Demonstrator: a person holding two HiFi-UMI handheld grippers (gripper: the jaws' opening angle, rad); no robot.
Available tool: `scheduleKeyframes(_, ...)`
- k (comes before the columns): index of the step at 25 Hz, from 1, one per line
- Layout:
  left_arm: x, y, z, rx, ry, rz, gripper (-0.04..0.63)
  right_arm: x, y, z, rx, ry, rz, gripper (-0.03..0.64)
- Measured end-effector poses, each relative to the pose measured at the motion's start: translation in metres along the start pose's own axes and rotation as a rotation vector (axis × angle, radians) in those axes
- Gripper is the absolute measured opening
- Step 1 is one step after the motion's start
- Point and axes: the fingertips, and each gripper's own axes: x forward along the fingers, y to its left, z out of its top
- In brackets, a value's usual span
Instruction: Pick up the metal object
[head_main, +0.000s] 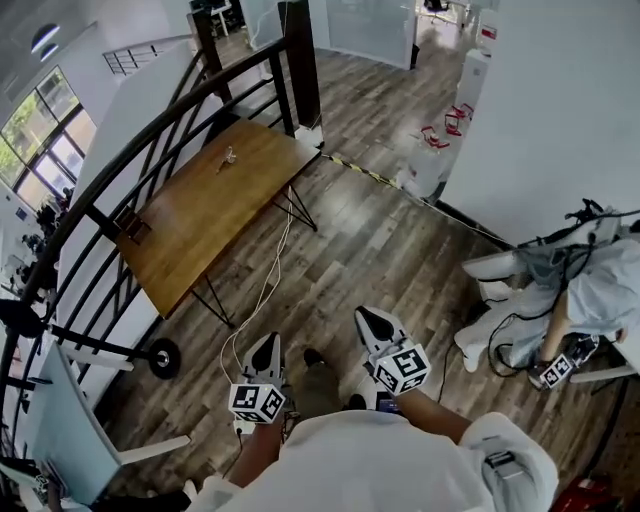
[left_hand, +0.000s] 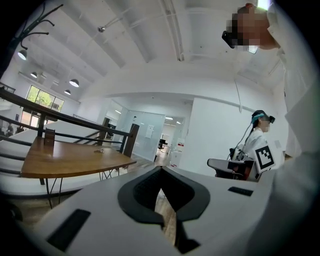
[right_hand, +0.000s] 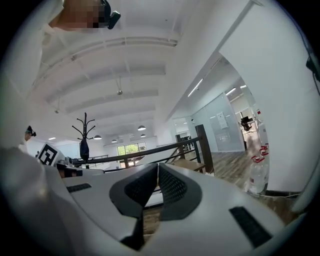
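Observation:
The metal object (head_main: 228, 156) is small and silvery and lies near the far end of a wooden table (head_main: 200, 220) by the railing. In the left gripper view the metal object (left_hand: 100, 150) shows as a small glint on the table top (left_hand: 70, 159), well ahead and to the left. My left gripper (head_main: 265, 343) and right gripper (head_main: 368, 318) are held close to my body, over the floor and far from the table. The left gripper (left_hand: 161, 171) is shut and empty. So is the right gripper (right_hand: 156, 167), which points toward the railing.
A dark railing (head_main: 150, 130) runs behind the table, and a small dark box (head_main: 132, 225) sits on the table's left edge. A white cable (head_main: 262, 290) trails over the wood floor. Water bottles (head_main: 425, 170) stand by the wall. A seated person (head_main: 560, 300) is at the right.

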Motion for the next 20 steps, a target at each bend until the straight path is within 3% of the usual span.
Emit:
scheduleKeyframes(7, 0.088, 0.063, 0.006, -0.073, -0.004, -0.014, 0.014, 0.103, -0.032, 0.013, -0.052, 0.015, 0.014, 0.025)
scheduleKeyframes(13, 0.172, 0.113, 0.053, -0.097, -0.057, -0.066, 0.014, 0.199, -0.057, 0.056, -0.146, 0.016, 0.024, 0.025)
scheduleKeyframes(20, 0.24, 0.147, 0.085, -0.035, -0.062, -0.154, 0.014, 0.263, -0.096, 0.097, -0.183, -0.045, -0.066, 0.025)
